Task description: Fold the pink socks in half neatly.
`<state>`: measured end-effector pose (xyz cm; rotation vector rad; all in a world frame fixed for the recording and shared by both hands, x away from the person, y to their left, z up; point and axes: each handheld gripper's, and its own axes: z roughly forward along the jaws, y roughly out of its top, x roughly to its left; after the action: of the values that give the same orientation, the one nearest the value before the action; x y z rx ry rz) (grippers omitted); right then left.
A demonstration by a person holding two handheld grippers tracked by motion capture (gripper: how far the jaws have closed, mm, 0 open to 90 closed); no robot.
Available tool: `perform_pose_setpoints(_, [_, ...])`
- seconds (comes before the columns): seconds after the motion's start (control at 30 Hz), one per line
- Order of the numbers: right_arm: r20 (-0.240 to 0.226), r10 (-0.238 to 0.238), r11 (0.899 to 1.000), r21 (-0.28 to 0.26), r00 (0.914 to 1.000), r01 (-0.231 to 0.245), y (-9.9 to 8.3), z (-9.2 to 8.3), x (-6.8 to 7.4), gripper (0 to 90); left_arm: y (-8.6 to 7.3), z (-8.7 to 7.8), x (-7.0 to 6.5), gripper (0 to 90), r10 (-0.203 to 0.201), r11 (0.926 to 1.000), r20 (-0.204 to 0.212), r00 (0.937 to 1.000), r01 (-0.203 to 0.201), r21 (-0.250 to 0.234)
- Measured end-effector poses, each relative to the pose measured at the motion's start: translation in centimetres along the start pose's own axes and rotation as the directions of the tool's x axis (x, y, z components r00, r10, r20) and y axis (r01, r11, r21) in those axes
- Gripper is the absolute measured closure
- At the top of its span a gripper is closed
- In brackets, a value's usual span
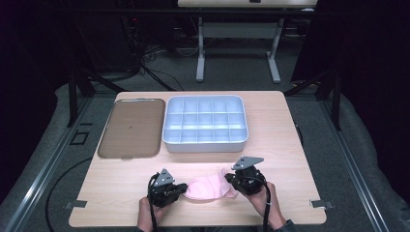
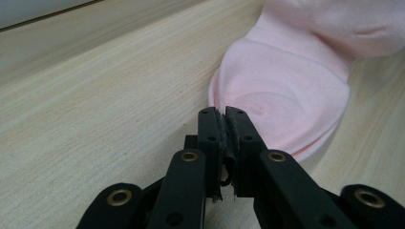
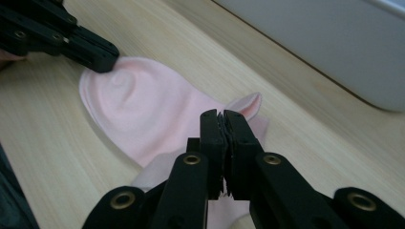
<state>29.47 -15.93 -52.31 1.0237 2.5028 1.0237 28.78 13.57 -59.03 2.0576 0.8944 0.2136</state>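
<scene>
Pink sock (image 1: 209,188) lies on the surface just in front of the white divider tray (image 1: 206,145), soft and floppy, so grab it by the edges. Left gripper (image 1: 183,187) and right gripper (image 1: 229,180) each have fingers pinched shut on an end. Brown lid (image 1: 130,128) sits beside the tray, nothing blocking.

Bare table (image 1: 290,159) lies open at frame right and lower left — further up, the divided box (image 1: 205,123) and brown tray (image 1: 130,128) block the middle and upper left.
</scene>
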Motion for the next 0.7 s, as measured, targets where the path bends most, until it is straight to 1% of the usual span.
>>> perform_pose_setpoints(0.13, [-0.022, -0.025, 0.999, -0.026, 0.9994, 0.024, 1.0, 0.1, 1.1, 87.5, 0.0, 0.0, 0.0, 85.3, 0.002, 1.0, -0.003, 1.0, -0.002, 0.0])
perform_pose_setpoints(0.17, [-0.035, -0.036, 0.999, -0.036, 0.9987, 0.035, 1.5, 0.2, 1.6, 87.7, 0.0, 0.0, 0.0, 85.2, 0.003, 1.0, -0.004, 1.0, -0.003, -0.001])
perform_pose_setpoints(0.2, [-0.035, -0.036, 0.999, -0.036, 0.9987, 0.035, 1.5, 0.2, 1.6, 87.7, 0.0, 0.0, 0.0, 85.2, 0.003, 1.0, -0.004, 1.0, -0.003, 0.0])
perform_pose_setpoints(0.33, [-0.067, -0.053, 0.997, -0.056, 0.9963, 0.05, 2.3, 0.8, 2.6, 88.0, 0.0, 0.0, 0.0, 85.4, 0.002, 1.0, -0.003, 1.0, -0.002, 0.0])
perform_pose_setpoints(0.37, [-0.119, -0.049, 0.997, -0.068, 0.9917, 0.041, 2.6, 1.3, 3.0, 89.0, 0.0, 0.0, 0.0, 85.4, 0.002, 1.0, -0.003, 1.0, -0.002, 0.0])
perform_pose_setpoints(0.4, [-0.119, -0.049, 0.997, -0.068, 0.9917, 0.041, 2.6, 1.3, 3.0, 89.0, 0.0, 0.0, 0.0, 85.4, 0.003, 1.0, -0.003, 1.0, -0.003, 0.0])
perform_pose_setpoints(0.43, [-0.141, -0.05, 0.997, -0.072, 0.9887, 0.04, 2.8, 1.7, 3.1, 89.1, 0.0, 0.0, 0.0, 85.5, 0.002, 1.0, -0.003, 1.0, -0.002, 0.0])
perform_pose_setpoints(0.47, [-0.154, -0.056, 0.997, -0.067, 0.9865, 0.046, 2.9, 2.0, 3.2, 89.2, 0.0, 0.0, 0.0, 85.5, 0.001, 1.0, 0.0, 1.0, -0.001, 0.001])
perform_pose_setpoints(0.5, [-0.18, -0.05, 0.997, -0.065, 0.9824, 0.039, 3.1, 2.7, 3.3, 89.3, 0.0, 0.0, 0.0, 85.5, -0.001, 1.0, 0.001, 1.0, 0.001, 0.001])
perform_pose_setpoints(0.53, [-0.18, -0.05, 0.997, -0.065, 0.9824, 0.039, 3.1, 2.7, 3.3, 89.3, 0.0, 0.0, 0.0, 85.5, 0.0, 1.0, 0.0, 1.0, 0.0, 0.003])
perform_pose_setpoints(0.57, [-0.19, -0.046, 0.997, -0.064, 0.9807, 0.035, 3.2, 3.2, 3.6, 89.4, 0.0, 0.0, 0.0, 85.5, 0.001, 1.0, 0.0, 1.0, -0.001, 0.004])
perform_pose_setpoints(0.63, [-0.194, -0.05, 0.997, -0.06, 0.9798, 0.039, 3.4, 3.5, 3.8, 89.6, 0.0, 0.0, 0.0, 85.5, -0.001, 1.0, 0.001, 1.0, 0.001, 0.001])
perform_pose_setpoints(0.7, [-0.195, -0.048, 0.997, -0.061, 0.9796, 0.037, 3.4, 3.6, 3.9, 89.7, 0.0, 0.0, 0.0, 85.5, 0.0, 1.0, 0.001, 1.0, 0.0, 0.001])
